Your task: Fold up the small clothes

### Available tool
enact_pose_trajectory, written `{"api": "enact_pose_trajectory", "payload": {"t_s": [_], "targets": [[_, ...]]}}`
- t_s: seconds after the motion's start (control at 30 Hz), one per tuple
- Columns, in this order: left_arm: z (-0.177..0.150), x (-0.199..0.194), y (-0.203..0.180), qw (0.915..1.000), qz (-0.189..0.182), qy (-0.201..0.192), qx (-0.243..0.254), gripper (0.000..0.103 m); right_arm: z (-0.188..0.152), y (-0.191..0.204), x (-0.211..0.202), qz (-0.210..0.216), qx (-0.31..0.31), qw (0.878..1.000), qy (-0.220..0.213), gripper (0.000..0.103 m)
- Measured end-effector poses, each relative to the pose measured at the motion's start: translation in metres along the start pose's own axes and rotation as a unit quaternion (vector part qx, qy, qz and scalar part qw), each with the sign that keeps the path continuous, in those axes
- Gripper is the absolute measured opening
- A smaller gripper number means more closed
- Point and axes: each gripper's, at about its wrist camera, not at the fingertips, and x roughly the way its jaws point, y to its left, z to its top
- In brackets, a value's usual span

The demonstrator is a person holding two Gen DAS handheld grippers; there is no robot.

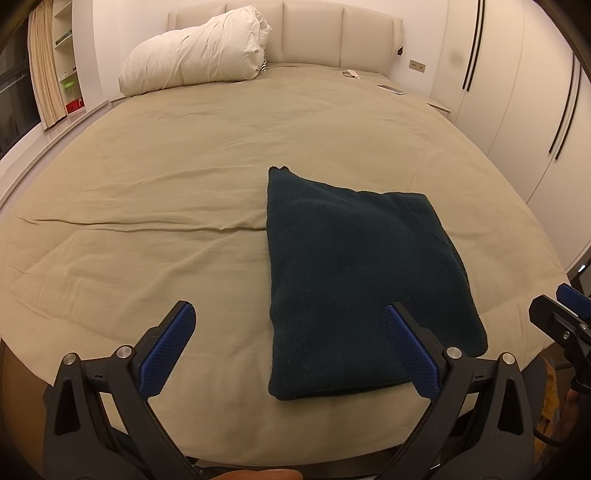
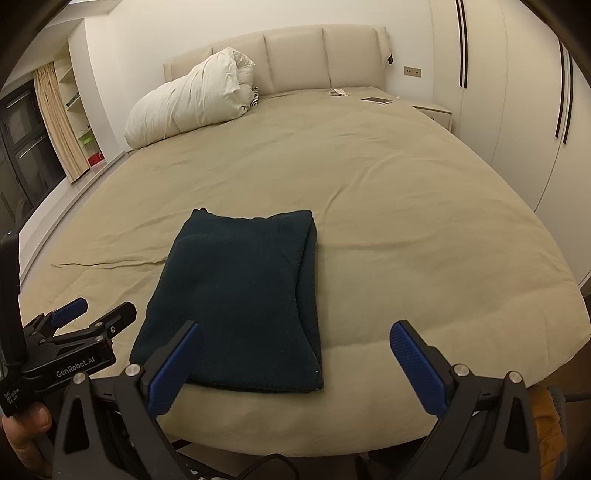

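A dark teal knit garment lies folded into a rectangle on the beige bed sheet, near the bed's front edge. It also shows in the right wrist view. My left gripper is open and empty, held above the front edge, its right finger over the garment's near part. My right gripper is open and empty, its left finger over the garment's near left corner. The right gripper also shows at the right edge of the left wrist view, and the left gripper at the left of the right wrist view.
A rolled white duvet lies at the head of the bed against the padded headboard. A tablet and small items lie at the far right corner. White wardrobe doors stand to the right, and shelves and a curtain to the left.
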Motion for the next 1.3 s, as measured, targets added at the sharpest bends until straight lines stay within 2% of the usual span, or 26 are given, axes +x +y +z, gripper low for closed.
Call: {"api": "enact_pose_trajectory", "payload": {"t_s": [1.3], "targets": [[-0.0011,0.0002,0.001,1.0,0.0,0.001,0.0,0.103,-0.0051,0.0049,-0.0014,0.001,0.001,1.0,0.003,0.103]]}}
